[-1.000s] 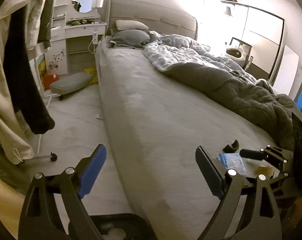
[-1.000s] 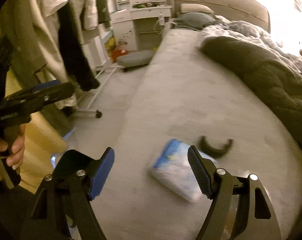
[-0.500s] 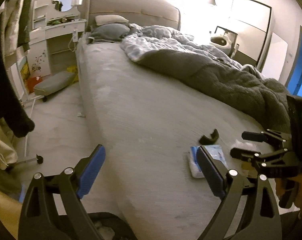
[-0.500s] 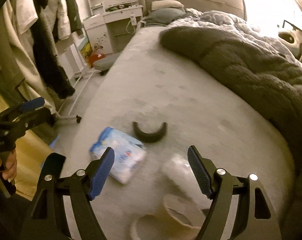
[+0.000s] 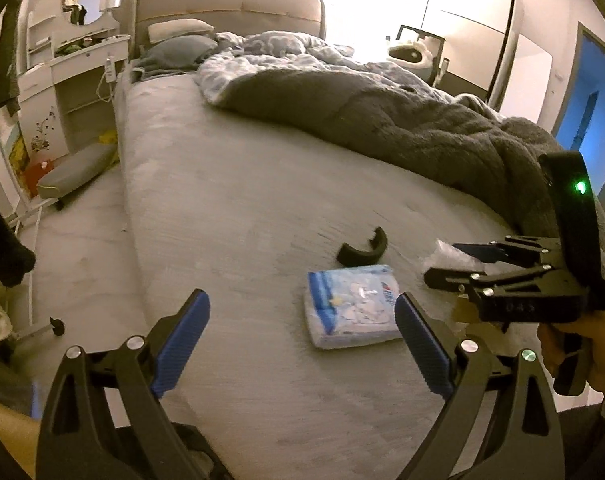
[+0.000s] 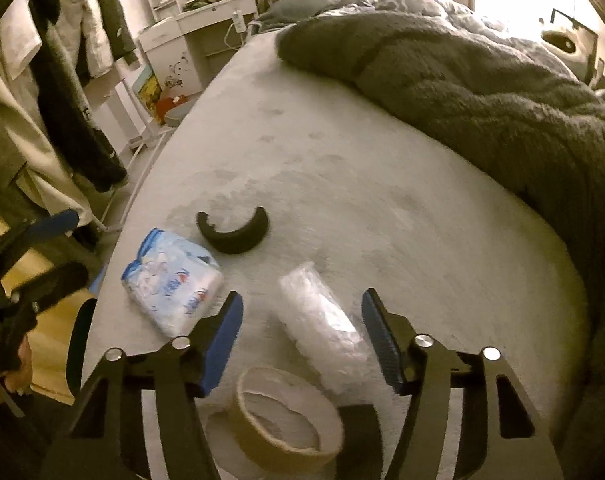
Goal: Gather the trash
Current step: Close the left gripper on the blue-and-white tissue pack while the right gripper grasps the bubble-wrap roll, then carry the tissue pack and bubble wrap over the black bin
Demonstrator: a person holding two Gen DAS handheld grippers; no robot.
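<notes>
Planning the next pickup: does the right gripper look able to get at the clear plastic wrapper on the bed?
Probably yes: the right gripper has just been narrowing, the clear plastic wrapper lies unpinched between its jaws, nothing covering it.

On the bed [image 6: 382, 184], tissue pack [image 6: 172, 286] lies left of a crumpled, perhaps plastic, wrapper [image 6: 322, 316]; tape roll [image 6: 286, 420] nearest.

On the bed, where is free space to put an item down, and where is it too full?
Free: the wide grey bed surface between the dark curved piece and the grey blanket, up toward the pillows. Crowded: the near corner, where the blue-white pack, clear plastic wrap and tape roll lie close together, with the right tool over the wrap.
</notes>
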